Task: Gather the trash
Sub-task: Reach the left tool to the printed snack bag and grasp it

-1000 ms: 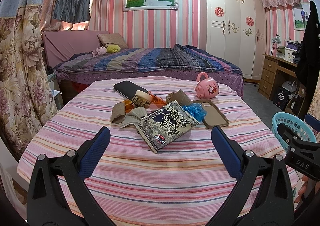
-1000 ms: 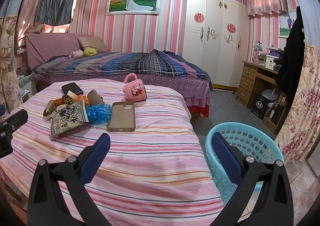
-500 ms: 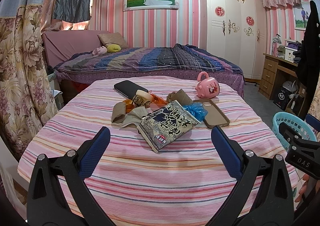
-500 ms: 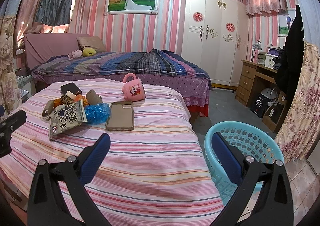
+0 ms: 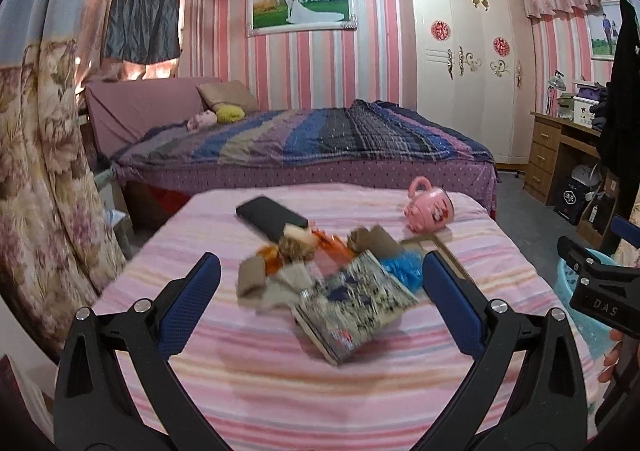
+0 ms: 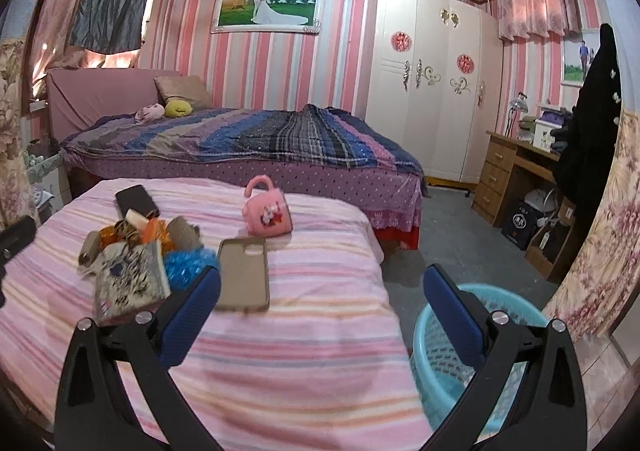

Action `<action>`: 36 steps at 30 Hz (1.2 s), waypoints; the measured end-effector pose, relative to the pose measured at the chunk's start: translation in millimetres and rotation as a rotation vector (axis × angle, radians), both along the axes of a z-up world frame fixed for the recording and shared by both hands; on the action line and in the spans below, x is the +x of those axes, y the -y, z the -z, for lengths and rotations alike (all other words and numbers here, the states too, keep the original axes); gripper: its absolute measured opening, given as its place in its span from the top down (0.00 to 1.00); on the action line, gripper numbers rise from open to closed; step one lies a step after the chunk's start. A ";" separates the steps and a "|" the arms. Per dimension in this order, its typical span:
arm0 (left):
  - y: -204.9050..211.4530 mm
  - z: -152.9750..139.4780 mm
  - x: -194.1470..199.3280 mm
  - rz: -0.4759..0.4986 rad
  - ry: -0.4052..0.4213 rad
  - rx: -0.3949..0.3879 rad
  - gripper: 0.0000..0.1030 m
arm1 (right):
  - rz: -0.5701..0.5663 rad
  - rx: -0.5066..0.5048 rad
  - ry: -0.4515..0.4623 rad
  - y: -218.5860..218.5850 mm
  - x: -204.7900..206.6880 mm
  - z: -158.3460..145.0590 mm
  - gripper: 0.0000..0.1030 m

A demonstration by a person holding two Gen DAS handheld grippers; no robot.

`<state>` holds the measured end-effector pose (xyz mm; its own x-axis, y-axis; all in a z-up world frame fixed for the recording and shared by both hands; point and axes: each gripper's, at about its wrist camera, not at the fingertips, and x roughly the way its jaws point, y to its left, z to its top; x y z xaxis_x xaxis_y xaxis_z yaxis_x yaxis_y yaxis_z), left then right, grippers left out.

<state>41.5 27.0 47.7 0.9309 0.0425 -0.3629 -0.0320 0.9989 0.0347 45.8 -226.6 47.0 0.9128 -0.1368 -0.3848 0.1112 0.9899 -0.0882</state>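
Note:
A pile of trash lies on the pink striped bed [image 5: 280, 383]: a black-and-white snack bag [image 5: 354, 305], a blue crumpled wrapper [image 5: 402, 269], orange wrappers [image 5: 328, 245] and brown paper scraps [image 5: 252, 279]. The pile also shows in the right wrist view, with the snack bag [image 6: 130, 285] and blue wrapper [image 6: 188, 265]. My left gripper [image 5: 320, 303] is open and empty, just short of the snack bag. My right gripper [image 6: 320, 303] is open and empty, over the bed's right edge. A light blue basket [image 6: 452, 367] stands on the floor by the bed.
A pink mug [image 6: 267, 214], a tan phone case [image 6: 244, 273] and a black phone [image 6: 136, 200] lie on the bed beside the trash. A second bed [image 6: 240, 143] stands behind. A wardrobe [image 6: 432, 91] and a wooden desk [image 6: 508, 167] stand at the right.
Both grippers have moved forward and lower toward the bed, so the trash pile looks nearer. Both stay open and empty.

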 end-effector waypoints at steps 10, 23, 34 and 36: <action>-39.2 10.6 50.3 -0.070 -0.032 0.014 0.05 | 0.003 0.050 -0.050 2.5 59.9 0.6 0.04; -87.5 64.8 77.5 -0.094 -0.189 -0.032 0.05 | -0.044 0.051 -0.183 -7.9 90.6 49.3 0.04; -40.9 91.1 93.7 0.041 -0.279 -0.035 0.05 | 0.012 0.012 -0.187 7.1 89.7 54.5 0.04; -35.8 97.7 97.0 0.060 -0.315 -0.069 0.05 | 0.022 0.034 -0.192 12.7 89.2 55.1 0.04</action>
